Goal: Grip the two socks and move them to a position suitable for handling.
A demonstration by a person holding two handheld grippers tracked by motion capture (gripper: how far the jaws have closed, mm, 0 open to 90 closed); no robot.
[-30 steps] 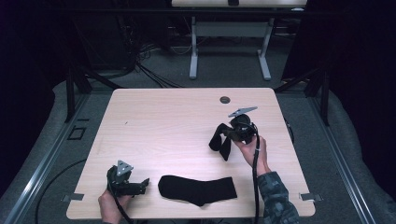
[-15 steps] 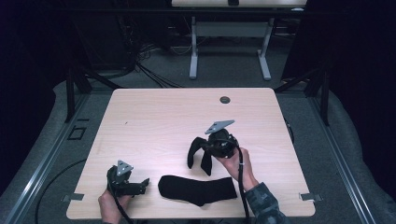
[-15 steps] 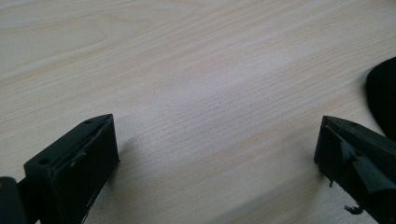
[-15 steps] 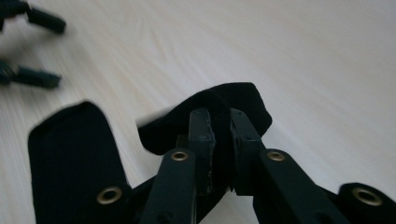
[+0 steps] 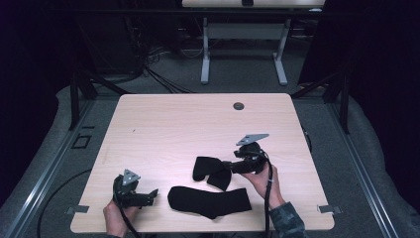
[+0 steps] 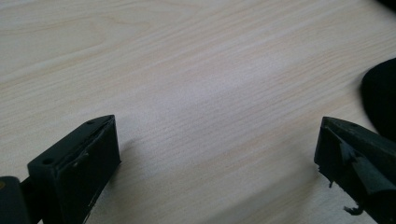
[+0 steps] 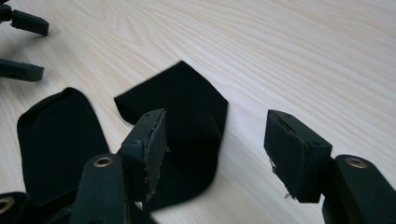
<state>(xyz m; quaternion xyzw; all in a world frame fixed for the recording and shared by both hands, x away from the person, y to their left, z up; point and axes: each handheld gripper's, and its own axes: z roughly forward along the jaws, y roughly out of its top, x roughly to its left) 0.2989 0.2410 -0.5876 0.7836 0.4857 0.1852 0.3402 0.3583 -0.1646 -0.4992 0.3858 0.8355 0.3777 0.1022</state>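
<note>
At the desk's near-left corner: left gripper, jaws spread wide over bare wood, nothing between them. Just right of it, near the front edge: flat black sock, stretched lengthwise. Beyond that sock and slightly right: second black sock, folded and crumpled on the wood, touching the first one's upper edge. Right again: right gripper, jaws just opened about halfway, pads off the cloth, the folded sock lying beneath and ahead.

The far half of the pale wooden table lies open; near the front edge, two black fabric socks block the middle.
</note>
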